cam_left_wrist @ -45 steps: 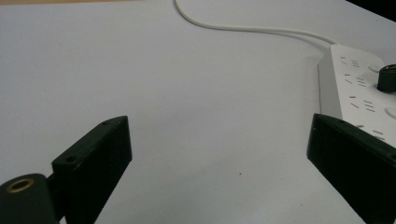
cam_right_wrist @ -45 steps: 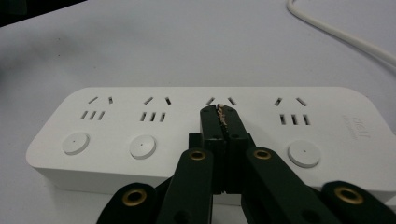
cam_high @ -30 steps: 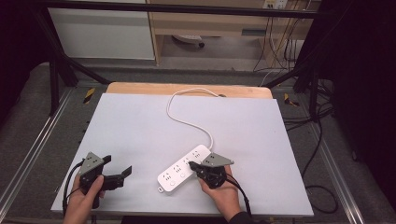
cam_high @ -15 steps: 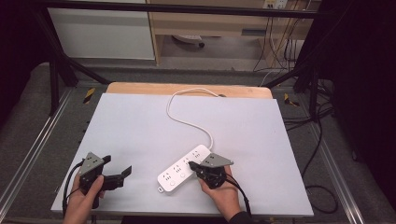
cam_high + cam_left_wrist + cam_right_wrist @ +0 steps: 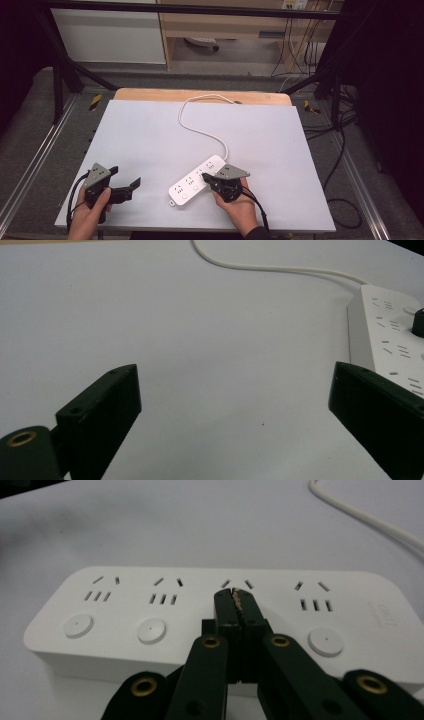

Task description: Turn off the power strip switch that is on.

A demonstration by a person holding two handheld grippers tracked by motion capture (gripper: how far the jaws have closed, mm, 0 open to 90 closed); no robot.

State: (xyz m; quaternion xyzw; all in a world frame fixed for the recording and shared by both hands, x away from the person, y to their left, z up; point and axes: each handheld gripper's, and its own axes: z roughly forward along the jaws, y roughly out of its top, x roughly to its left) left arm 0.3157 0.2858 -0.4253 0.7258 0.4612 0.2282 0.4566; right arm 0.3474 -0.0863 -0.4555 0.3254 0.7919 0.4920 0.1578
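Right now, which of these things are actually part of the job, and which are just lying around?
In use:
power strip
its white cord
right gripper, jaws shut, tips on the strip's third outlet
left gripper, open, waiting

Lying about:
cables on the floor

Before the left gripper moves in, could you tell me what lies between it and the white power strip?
Bare grey tabletop separates the open left gripper from the white power strip, seen in the high view.

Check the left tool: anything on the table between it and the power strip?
Nothing visible. The left tool, jaws wide apart, faces bare grey tabletop up to the power strip. The right tool, jaws together, is already over the strip's sockets.
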